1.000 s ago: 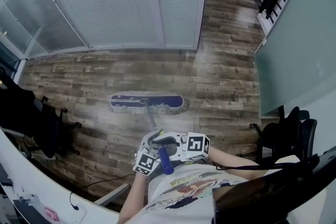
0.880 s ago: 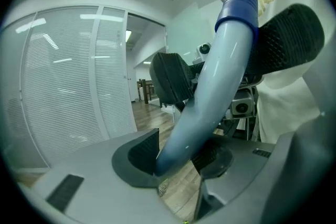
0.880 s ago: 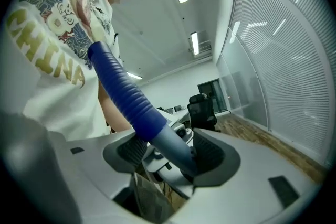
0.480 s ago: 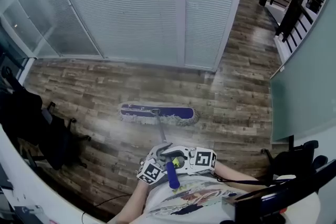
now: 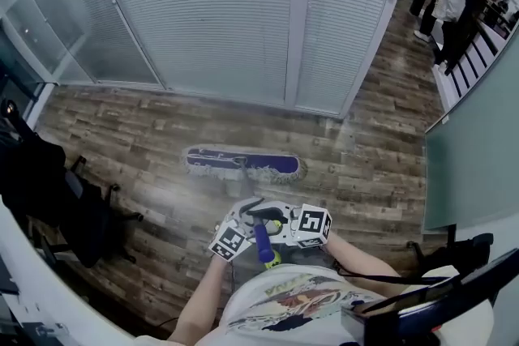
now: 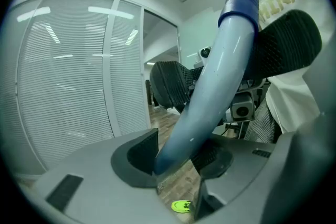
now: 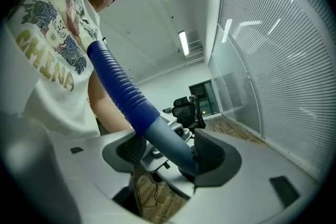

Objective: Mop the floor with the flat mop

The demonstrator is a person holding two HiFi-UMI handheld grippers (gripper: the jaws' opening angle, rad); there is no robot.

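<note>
While you mop, left claw (image 6: pixel 181 152): just tightened, gripping mop handle (image 6: pixel 226 76)
Right claw (image 7: pixel 170 152): gripping it too

Yellow capitals reading "CHINA" run across the front of the person's white T-shirt (image 7: pixel 31 92), below a cartoon print (image 7: pixel 50 18), above and to the left of the right tongs (image 7: pixel 168 152).

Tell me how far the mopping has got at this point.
Done: hard to tell; there is only a faint sheen on the floor beside the mop head. In hand: the left claw, its jaws just closing tighter, and the right claw both clamp the mop handle, with the head flat on the floor. Left: probably most of the visible floor.
</note>
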